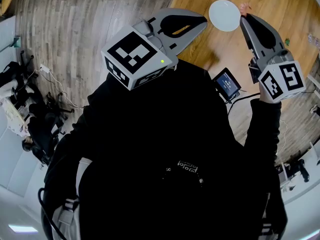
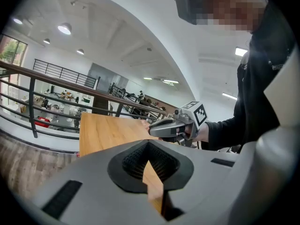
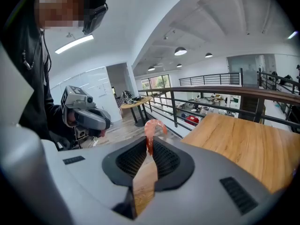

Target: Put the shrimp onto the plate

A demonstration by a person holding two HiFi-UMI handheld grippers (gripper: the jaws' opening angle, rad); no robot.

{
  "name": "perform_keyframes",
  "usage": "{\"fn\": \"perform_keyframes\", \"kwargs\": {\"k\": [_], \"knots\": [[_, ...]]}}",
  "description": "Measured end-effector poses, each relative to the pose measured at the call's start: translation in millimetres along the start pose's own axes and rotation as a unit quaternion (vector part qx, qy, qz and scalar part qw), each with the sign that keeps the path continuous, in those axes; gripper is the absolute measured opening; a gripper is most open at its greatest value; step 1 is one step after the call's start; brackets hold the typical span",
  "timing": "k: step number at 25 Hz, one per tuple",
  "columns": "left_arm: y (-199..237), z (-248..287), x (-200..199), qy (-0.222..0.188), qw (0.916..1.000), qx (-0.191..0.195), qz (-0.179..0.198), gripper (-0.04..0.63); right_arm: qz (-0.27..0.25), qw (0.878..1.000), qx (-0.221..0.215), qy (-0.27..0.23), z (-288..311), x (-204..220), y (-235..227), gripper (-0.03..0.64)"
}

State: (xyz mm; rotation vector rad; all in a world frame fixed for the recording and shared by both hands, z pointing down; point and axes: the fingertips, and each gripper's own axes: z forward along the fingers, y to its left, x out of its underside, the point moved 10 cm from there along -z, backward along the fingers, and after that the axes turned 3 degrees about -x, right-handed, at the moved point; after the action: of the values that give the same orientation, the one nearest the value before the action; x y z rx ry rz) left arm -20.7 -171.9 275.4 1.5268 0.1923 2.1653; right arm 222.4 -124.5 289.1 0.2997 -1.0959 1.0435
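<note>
no legible text or numbers

Black top (image 1: 150, 149), grey left gripper (image 1: 202, 25)

A light wooden table (image 1: 280, 1) fills the upper right of the head view, its top plain and honey-coloured. A round white plate (image 1: 224, 15) lies flat on it, towards its left edge. Whether the small screen device (image 1: 227, 84) by the near edge rests on the top cannot be told. Beside the table runs a grey-brown plank floor (image 1: 85, 29). Thin cables (image 1: 60, 91) and dark gear (image 1: 42, 126) lie along the floor's left side.
</note>
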Motion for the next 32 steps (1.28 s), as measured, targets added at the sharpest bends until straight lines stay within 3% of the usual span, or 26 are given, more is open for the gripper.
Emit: {"fn": "perform_keyframes", "kwargs": {"k": [18,32], "knots": [[-3,7,14,-0.006,0.9999,-0.004,-0.012,-0.002,0.021,0.998,0.007,0.053,19,44,-28,0.054],[-18,-3,26,-0.013,0.9992,-0.029,-0.024,-0.002,0.021,0.994,-0.004,0.103,42,88,-44,0.054]]}}
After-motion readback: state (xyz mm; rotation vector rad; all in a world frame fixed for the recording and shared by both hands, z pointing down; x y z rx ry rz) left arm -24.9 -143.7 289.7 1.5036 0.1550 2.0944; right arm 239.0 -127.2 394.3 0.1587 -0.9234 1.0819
